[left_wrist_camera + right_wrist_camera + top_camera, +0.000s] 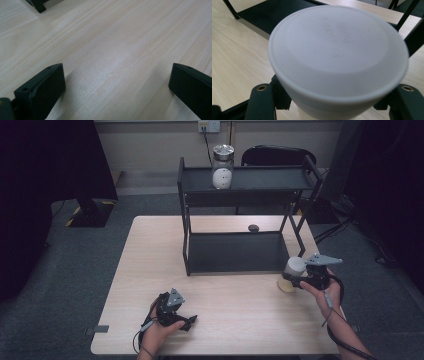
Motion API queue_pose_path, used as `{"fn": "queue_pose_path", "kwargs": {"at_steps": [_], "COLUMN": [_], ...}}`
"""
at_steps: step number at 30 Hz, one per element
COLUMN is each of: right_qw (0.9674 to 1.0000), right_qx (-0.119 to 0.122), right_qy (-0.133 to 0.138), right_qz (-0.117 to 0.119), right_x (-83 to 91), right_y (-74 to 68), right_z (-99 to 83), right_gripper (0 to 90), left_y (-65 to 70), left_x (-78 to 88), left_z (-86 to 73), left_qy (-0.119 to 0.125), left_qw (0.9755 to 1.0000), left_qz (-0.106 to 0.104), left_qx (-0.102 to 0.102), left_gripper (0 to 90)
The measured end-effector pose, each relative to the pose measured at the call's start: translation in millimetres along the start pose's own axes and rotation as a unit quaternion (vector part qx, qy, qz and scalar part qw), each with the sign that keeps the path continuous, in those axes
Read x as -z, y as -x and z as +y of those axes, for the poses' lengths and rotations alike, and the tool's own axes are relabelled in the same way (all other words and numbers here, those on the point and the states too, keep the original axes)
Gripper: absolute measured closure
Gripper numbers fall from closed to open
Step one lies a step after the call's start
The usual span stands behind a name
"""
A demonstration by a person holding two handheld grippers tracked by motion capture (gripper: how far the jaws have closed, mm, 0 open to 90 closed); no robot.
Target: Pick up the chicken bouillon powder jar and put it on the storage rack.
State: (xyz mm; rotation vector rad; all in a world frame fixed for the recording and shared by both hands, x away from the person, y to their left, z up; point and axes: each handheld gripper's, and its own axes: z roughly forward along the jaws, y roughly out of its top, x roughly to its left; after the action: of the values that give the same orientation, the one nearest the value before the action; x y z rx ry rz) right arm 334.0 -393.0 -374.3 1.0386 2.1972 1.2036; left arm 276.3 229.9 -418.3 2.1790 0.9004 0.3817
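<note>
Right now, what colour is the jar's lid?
The lid is plain white, clearest in the right gripper view.

A small jar point(291, 275) with a wide, pale grey lid point(338, 50) and a cream-coloured body is standing upright on the light wooden table, at its right side, just in front of the right front corner of the black shelf rack. The round lid is sitting closed on top, its flat face showing faint raised lettering that is too blurred to read. The jar is being clasped just under the lid's rim, its base still looking to rest on the tabletop.
</note>
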Motion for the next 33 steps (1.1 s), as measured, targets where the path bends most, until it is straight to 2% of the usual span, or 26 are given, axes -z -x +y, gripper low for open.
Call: {"fn": "queue_pose_path", "kwargs": {"at_steps": [8, 20, 33], "right_qw": [0.9997, 0.9985, 0.9974], "right_qx": [0.003, -0.002, 0.017], "right_qy": [-0.009, -0.003, -0.006], "right_qz": [0.024, 0.055, 0.070], "right_x": [-3.3, -6.8, -11.2], "right_y": [3.8, 4.7, -1.1], "right_z": [11.4, 36.6, 71.2], "right_gripper": [34.9, 35.1, 35.3], "left_y": [0.0, -0.1, 0.0], "left_x": [0.0, 0.0, 0.0], "left_z": [0.0, 0.0, 0.0], "left_qy": [0.000, 0.000, 0.000], "left_qw": [1.0000, 1.0000, 1.0000], "left_qz": [0.000, 0.000, 0.000], "left_qx": [0.000, 0.000, 0.000], "left_gripper": [0.0, 0.0, 0.0]}}
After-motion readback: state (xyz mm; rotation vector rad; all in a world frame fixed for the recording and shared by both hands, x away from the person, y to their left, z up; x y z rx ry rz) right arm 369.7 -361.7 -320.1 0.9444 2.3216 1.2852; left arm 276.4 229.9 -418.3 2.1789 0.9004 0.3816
